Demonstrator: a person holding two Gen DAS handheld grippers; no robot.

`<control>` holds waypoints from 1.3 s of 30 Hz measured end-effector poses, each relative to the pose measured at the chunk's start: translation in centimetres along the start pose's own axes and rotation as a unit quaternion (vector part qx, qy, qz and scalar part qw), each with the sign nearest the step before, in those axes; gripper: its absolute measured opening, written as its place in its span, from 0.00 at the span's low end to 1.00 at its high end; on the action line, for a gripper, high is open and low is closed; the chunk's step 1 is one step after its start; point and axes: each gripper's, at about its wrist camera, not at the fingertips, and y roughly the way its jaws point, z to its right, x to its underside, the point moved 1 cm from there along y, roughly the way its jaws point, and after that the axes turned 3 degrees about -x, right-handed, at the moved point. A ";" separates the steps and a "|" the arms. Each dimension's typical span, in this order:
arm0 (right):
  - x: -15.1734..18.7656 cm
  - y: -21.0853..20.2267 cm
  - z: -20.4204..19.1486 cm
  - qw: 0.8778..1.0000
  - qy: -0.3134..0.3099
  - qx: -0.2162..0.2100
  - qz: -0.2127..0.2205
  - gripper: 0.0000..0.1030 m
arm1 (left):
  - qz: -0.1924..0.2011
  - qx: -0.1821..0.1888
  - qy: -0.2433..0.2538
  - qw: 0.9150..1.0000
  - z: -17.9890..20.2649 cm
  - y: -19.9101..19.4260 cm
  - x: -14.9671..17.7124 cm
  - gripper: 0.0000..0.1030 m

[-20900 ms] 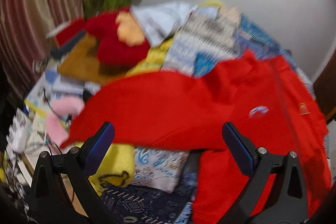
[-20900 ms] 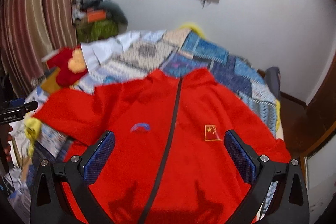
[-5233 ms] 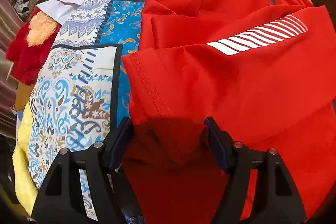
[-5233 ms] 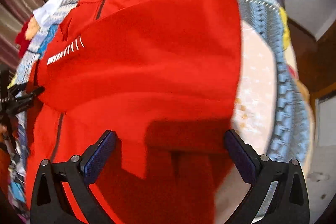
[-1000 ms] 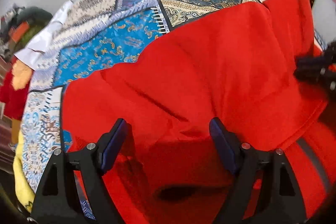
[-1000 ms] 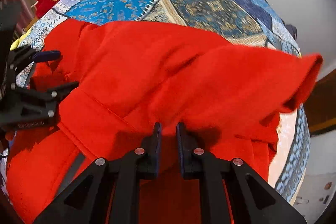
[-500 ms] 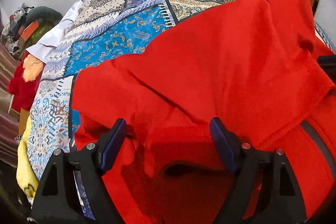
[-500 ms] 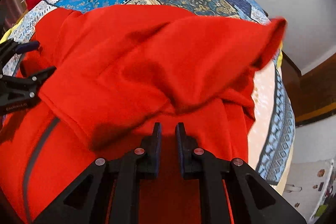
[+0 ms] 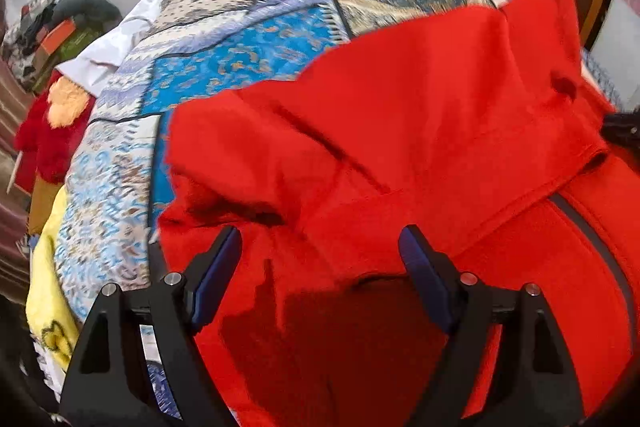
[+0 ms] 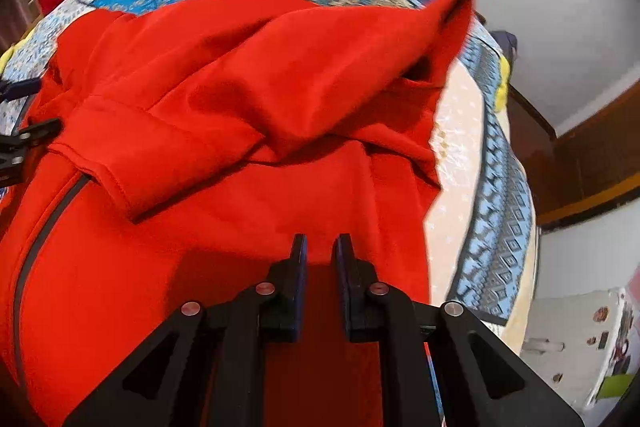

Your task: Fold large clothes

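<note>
Your right hand-held gripper (image 10: 320,247) is nearly pressed together w/ no cloth visibly pinched; left hand-held gripper (image 9: 320,247) is spread over the red jacket (image 10: 224,99) on the bed (image 9: 224,39). Top half's flopped down toward 6 o'clock but rumpled, so approx halfway: smoothing & final fold left

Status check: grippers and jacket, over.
Left gripper open over red jacket. Right gripper nearly shut, grip unclear. Jacket partly folded, rumpled, on patchwork bedspread.

The jacket (image 10: 248,99) is bright red with a dark grey zip (image 10: 44,223). The quilt (image 9: 248,39) is patchwork: blue, cream and purple ornate prints. The tongs (image 9: 320,259) are black with blue pads (image 9: 212,275).
</note>
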 end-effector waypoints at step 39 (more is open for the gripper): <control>-0.6 3.1 12.7 0.982 0.164 -0.074 0.051 0.09 | -0.095 0.080 -0.172 0.977 -11.6 10.0 -4.2 0.78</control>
